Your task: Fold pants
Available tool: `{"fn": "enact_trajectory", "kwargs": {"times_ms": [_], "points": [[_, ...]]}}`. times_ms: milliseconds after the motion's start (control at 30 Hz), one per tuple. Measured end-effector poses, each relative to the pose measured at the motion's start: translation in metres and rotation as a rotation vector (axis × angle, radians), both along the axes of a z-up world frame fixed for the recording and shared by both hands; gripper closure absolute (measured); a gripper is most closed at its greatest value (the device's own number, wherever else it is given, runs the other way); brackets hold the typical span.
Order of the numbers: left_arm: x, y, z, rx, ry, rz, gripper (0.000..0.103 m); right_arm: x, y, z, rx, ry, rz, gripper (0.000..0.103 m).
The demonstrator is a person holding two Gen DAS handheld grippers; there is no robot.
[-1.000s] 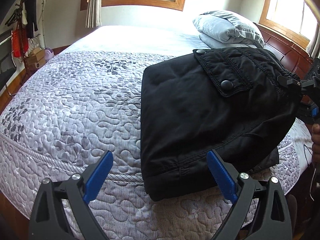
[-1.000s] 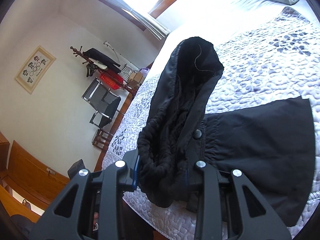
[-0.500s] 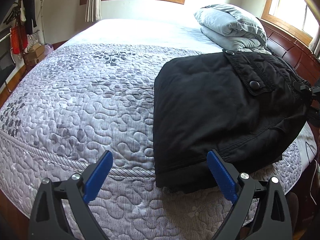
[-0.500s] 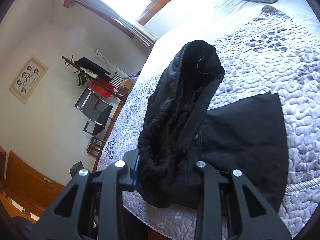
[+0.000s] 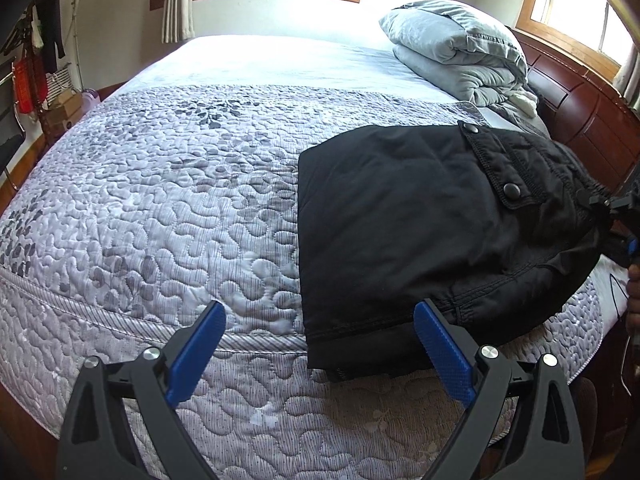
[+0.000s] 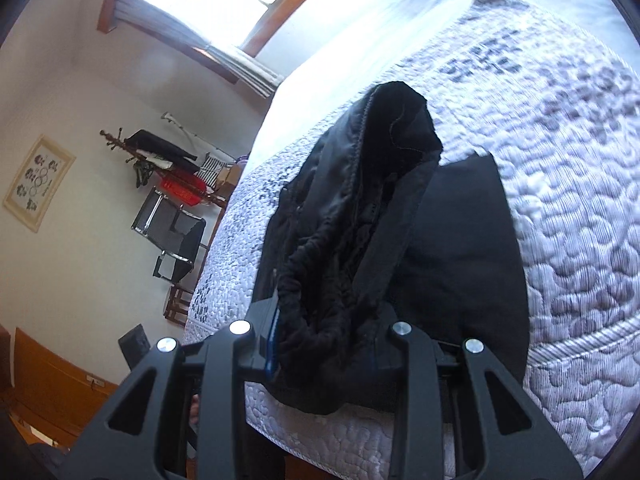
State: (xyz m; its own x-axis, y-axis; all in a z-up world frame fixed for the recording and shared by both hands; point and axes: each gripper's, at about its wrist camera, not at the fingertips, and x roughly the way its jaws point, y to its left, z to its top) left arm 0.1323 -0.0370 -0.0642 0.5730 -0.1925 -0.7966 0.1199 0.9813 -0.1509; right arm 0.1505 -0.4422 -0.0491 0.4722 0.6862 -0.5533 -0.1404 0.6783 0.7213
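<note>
With the right gripper (image 6: 324,344) pinching the pants (image 5: 432,232) waistband and the left gripper (image 5: 320,344) spread, the fold needed squaring near the bed (image 5: 160,208) edge.

Left half of quilt (image 5: 168,208) is bare & flat, free passage right up to near edge. Black pants (image 5: 420,232) fill right side, w/ bunched waistband rising in right gripper (image 6: 324,344). Folded grey bedding (image 5: 452,48) blocks far right corner; headboard (image 5: 580,116) walls it. Chair (image 6: 172,240) & coat rack (image 6: 160,156) stand off bed, by the wall.
</note>
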Motion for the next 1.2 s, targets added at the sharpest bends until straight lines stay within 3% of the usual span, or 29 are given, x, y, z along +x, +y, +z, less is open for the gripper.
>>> {"fn": "enact_trajectory", "kwargs": {"times_ms": [267,400,433,500,567,633,667,767,800,1000,1100,1200], "points": [[0.000,-0.008,0.000,0.007,0.006,-0.016,0.007,0.003,-0.025,-0.066,0.043,0.118,-0.066,0.068],[-0.001,-0.012,-0.001,0.009,0.012,-0.024,0.007,0.000,-0.032,-0.079,0.085,0.130,-0.062,0.061],[-0.002,-0.013,0.000,0.009,0.013,-0.025,0.007,-0.001,-0.032,-0.077,0.076,0.124,-0.059,0.057],[-0.003,-0.013,0.000,0.010,0.016,-0.026,0.007,-0.003,-0.034,-0.071,0.047,0.115,-0.057,0.037],[-0.004,-0.014,0.000,0.011,0.016,-0.028,0.006,-0.007,-0.036,-0.063,0.036,0.100,-0.067,0.027],[-0.004,-0.016,0.001,0.012,0.015,-0.030,0.006,-0.013,-0.041,-0.056,0.022,0.092,-0.085,0.025],[-0.005,-0.016,0.001,0.012,0.015,-0.032,0.006,-0.016,-0.044,-0.055,0.030,0.089,-0.088,0.026],[-0.004,-0.020,0.002,0.010,0.016,-0.038,0.006,-0.016,-0.047,-0.054,0.018,0.102,-0.082,0.069],[-0.004,-0.021,0.002,0.010,0.017,-0.040,0.006,-0.019,-0.052,-0.055,0.018,0.100,-0.077,0.073],[-0.005,-0.027,0.005,0.012,0.011,-0.056,0.006,-0.034,-0.063,-0.047,0.024,0.031,-0.074,0.076],[-0.003,-0.028,0.003,0.012,0.018,-0.057,0.005,-0.039,-0.062,-0.058,-0.008,0.059,-0.092,0.077],[-0.002,-0.028,0.001,0.012,0.029,-0.054,0.005,-0.035,-0.068,-0.083,0.032,0.129,-0.120,0.076]]}}
